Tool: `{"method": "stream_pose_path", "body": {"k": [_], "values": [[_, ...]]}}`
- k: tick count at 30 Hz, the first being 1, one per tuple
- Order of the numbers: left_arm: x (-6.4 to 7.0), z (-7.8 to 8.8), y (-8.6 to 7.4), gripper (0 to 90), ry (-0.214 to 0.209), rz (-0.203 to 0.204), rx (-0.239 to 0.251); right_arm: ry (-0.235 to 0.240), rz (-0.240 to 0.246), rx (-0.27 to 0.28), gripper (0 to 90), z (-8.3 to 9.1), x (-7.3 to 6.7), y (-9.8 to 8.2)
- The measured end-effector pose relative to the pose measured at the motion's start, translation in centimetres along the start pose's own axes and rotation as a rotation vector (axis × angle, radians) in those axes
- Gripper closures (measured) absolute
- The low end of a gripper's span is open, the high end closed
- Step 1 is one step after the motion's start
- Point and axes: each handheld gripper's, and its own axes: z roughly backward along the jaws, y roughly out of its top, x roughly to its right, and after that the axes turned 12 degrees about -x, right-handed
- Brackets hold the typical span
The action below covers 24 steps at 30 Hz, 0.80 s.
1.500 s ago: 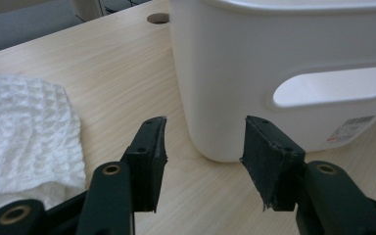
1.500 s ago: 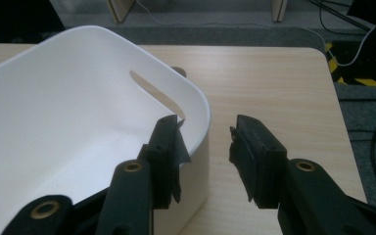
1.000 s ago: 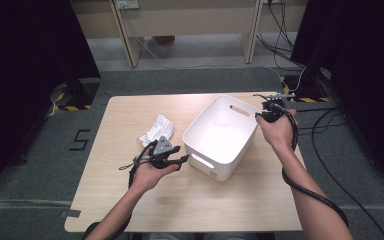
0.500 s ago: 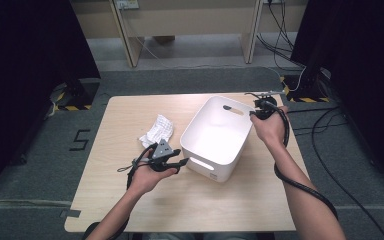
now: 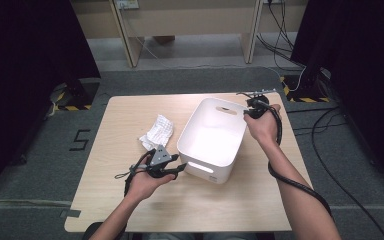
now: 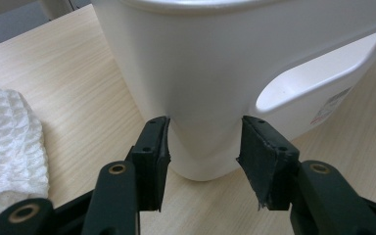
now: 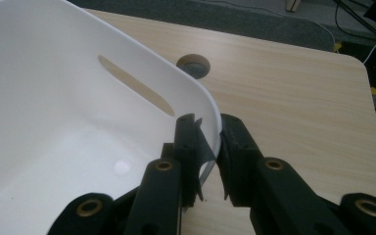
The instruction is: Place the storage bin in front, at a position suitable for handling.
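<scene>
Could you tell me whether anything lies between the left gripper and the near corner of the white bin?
Nothing visible does. The left gripper already has the rounded corner of the white bin between its open jaws, with bare table around it. The white cloth lies off to the side, clear of the jaws.

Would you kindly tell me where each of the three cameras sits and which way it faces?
High view: above the person's side, looking forward and down on the table; both forearms, left gripper, right gripper.
Left gripper view: rides the left gripper, facing the white bin's rounded corner, which sits between its jaws; cloth beside.
Right gripper view: rides the right gripper, jaws closing astride the bin's rim.
All share the bin.
</scene>
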Motion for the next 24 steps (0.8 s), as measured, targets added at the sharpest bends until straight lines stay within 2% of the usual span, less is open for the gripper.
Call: {"method": "stream_pose_path", "body": {"k": [13,17,24], "values": [[0.23,0.13,0.12,53.9,0.017,-0.006,-0.001,-0.017,0.019,-0.015,79.2,0.07,-0.13,0.15],[0.72,0.27,-0.08,54.2,0.014,-0.004,-0.002,-0.027,0.035,-0.021,79.5,-0.08,-0.42,0.47],[0.94,0.41,-0.12,54.2,0.044,0.001,0.000,-0.037,0.043,-0.026,80.3,-0.21,-0.84,0.70]]}}
